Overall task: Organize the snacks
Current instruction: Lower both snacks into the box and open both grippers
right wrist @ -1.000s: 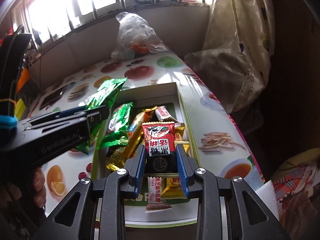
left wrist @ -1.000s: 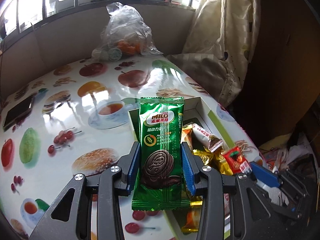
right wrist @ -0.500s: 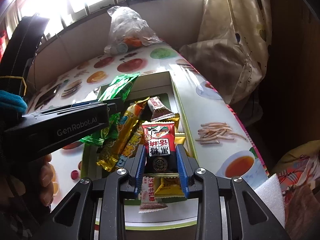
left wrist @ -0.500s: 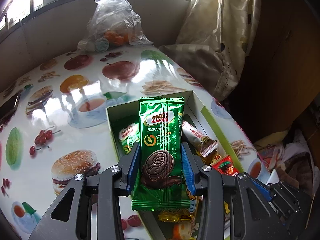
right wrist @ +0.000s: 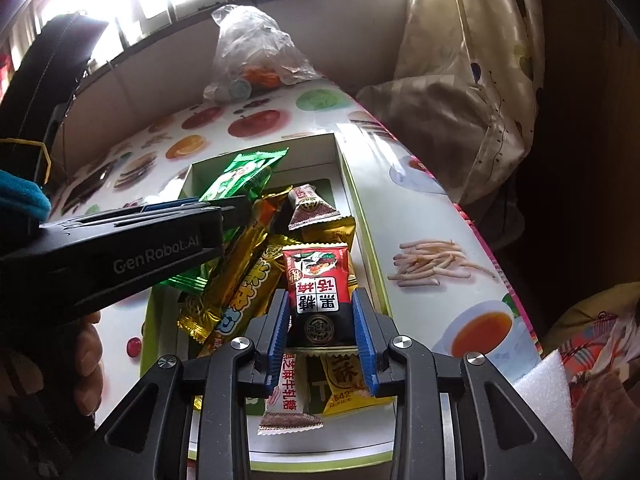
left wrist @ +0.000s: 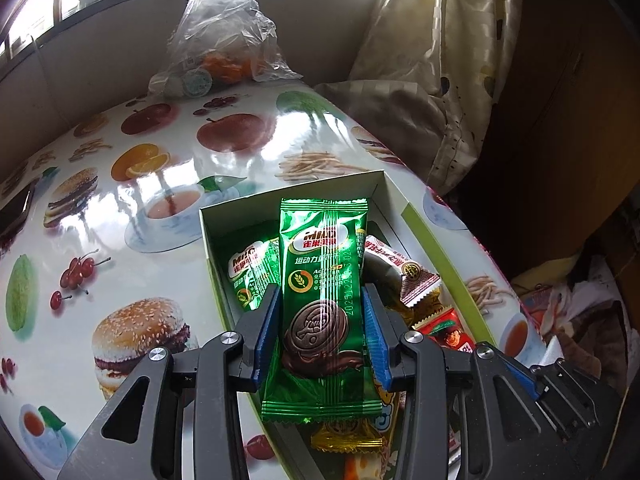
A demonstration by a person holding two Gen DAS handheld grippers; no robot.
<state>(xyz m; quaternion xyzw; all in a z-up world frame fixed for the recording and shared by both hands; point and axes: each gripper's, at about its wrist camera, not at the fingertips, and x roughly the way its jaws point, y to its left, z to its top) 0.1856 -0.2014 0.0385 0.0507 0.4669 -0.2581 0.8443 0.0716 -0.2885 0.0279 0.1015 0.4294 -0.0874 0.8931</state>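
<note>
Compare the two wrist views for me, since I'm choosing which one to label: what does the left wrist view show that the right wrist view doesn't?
Only the left wrist view shows a second green Milo packet lying in the box, and the burger print on the tablecloth.

Only the right wrist view shows the right tongs shut on a red and black candy packet, and a white foam block.

Both show the white box, the left tongs shut on the green Milo packet, and the clear plastic bag.

Left gripper (left wrist: 322,334) clamps a green Milo packet (left wrist: 323,300) above the box (left wrist: 424,220) — snacks (left wrist: 416,280) inside.
</note>
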